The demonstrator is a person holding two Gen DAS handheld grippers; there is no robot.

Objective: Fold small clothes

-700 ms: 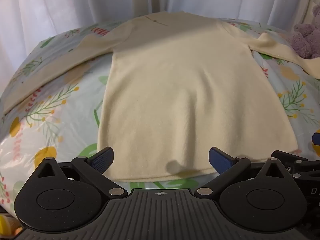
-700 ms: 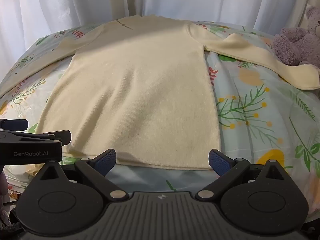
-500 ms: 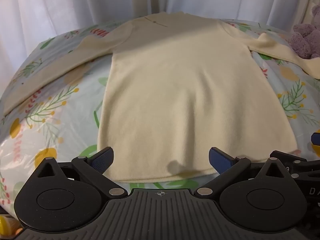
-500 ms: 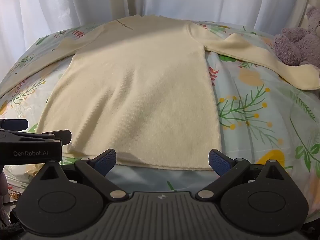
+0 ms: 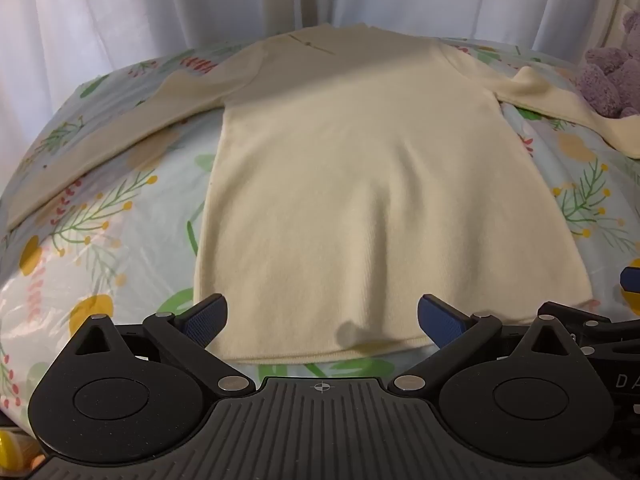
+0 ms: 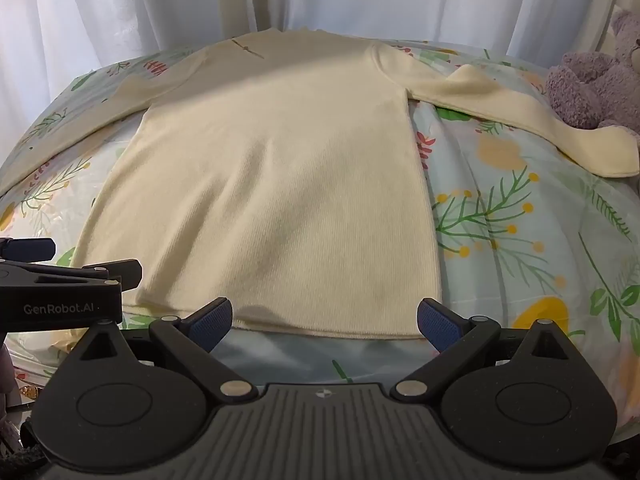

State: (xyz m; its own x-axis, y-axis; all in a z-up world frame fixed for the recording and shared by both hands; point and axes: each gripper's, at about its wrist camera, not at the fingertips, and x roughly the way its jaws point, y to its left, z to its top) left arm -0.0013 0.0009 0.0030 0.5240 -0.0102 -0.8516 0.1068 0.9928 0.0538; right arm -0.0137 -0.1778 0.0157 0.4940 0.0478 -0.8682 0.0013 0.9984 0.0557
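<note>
Closest to the cams, both grippers hung w/ their blue pads spread as wide as they go, nothing between them. The left gripper (image 5: 322,318) sat over the near hem of the cream sweater (image 5: 360,184), towards its left corner, and the right gripper (image 6: 324,320) was over the hem's right corner; couldn't tell if any pad actually touched the knit. In the right wrist view the left gripper's body poked in at the left edge, just beside the hem. The sweater lay flat, front down I think, hem nearest, neck farthest, on a floral bedsheet (image 6: 520,240), both sleeves stretched out sideways. The right sleeve (image 6: 520,120) had a small bump partway & its cuff ended just beside a purple plush toy (image 6: 592,84). Behind it all hung a white curtain (image 5: 160,8).
</note>
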